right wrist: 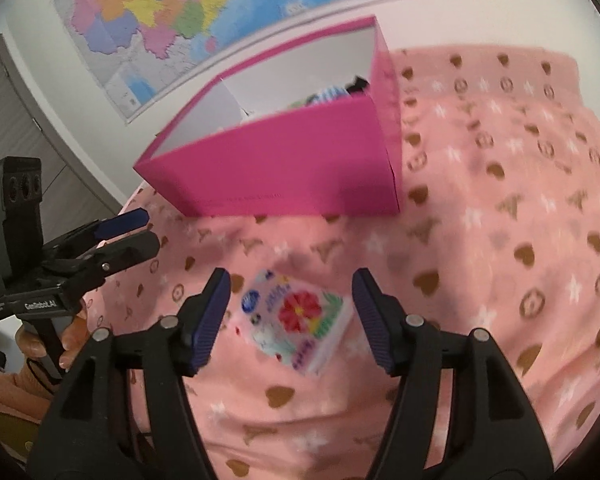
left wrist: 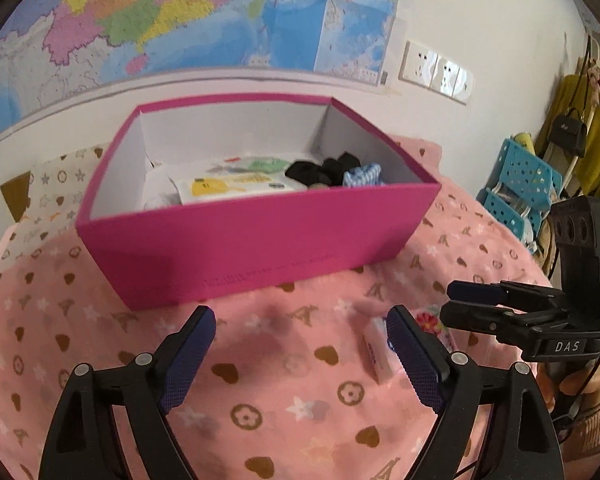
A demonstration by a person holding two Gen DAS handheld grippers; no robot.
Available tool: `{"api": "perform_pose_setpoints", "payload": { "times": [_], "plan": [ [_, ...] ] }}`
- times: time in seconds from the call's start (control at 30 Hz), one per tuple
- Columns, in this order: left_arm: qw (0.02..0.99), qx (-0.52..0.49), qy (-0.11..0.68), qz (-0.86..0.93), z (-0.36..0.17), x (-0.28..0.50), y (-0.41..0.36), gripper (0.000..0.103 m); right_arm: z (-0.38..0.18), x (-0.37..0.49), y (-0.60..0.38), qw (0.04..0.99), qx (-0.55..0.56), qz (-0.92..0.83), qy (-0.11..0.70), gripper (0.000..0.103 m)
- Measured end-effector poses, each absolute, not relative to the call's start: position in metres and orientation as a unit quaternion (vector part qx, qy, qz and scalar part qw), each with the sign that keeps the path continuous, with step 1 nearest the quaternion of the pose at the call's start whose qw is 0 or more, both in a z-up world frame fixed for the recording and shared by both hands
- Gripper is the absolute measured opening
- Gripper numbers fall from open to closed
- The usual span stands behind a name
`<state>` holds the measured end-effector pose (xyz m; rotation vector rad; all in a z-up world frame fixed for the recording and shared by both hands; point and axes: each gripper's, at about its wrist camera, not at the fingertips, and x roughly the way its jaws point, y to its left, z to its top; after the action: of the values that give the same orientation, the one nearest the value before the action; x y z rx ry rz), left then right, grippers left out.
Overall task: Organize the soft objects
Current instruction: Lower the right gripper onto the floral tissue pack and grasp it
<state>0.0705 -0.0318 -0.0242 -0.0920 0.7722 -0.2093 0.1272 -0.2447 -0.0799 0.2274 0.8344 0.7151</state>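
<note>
while right hand-held gripper (right wrist: 291,318) gapes, tissue pack (right wrist: 296,320) between, untouched

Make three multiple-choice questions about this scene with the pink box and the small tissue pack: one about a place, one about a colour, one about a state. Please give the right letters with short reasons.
1. Where does the small flower-printed tissue pack lie?
A. inside the box
B. on the pink patterned blanket, in front of the box
C. on the wall map

2. What colour is the inside of the open magenta cardboard box?
A. white
B. black
C. green

3. How does the right gripper stand?
A. shut on the pack
B. shut on nothing
C. open, with the pack between its fingers but not pressed

Answers:
1. B: the right wrist view shows the pack on the blanket, apart from the box.
2. A: the inner walls show white in both views.
3. C: a gap shows between each pad and the pack.
</note>
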Motion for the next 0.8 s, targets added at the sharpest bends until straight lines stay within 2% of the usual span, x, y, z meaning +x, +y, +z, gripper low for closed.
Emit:
{"api": "perform_pose_setpoints", "payload": {
  "times": [0.5,0.53,0.6,0.63,0.8],
  "plan": [
    [0.897,-0.054,0.413,-0.15,-0.053,0.066,-0.057,0.087,-0.101,0.12,-0.237,0.831,0.121,0.352,0.413,0.065],
    [0.896,-0.053,0.414,-0.155,-0.054,0.066,-0.06,0.085,-0.102,0.12,-0.237,0.83,0.124,0.353,0.414,0.065],
    [0.89,-0.052,0.42,-0.168,-0.057,0.066,-0.064,0.069,-0.103,0.12,-0.236,0.829,0.128,0.354,0.414,0.065],
    [0.888,-0.051,0.423,-0.172,-0.058,0.067,-0.066,0.065,-0.103,0.12,-0.236,0.829,0.128,0.354,0.414,0.064],
    [0.876,-0.054,0.437,-0.198,-0.063,0.068,-0.073,0.046,-0.106,0.119,-0.228,0.819,0.134,0.372,0.417,0.048]
  ]
}}
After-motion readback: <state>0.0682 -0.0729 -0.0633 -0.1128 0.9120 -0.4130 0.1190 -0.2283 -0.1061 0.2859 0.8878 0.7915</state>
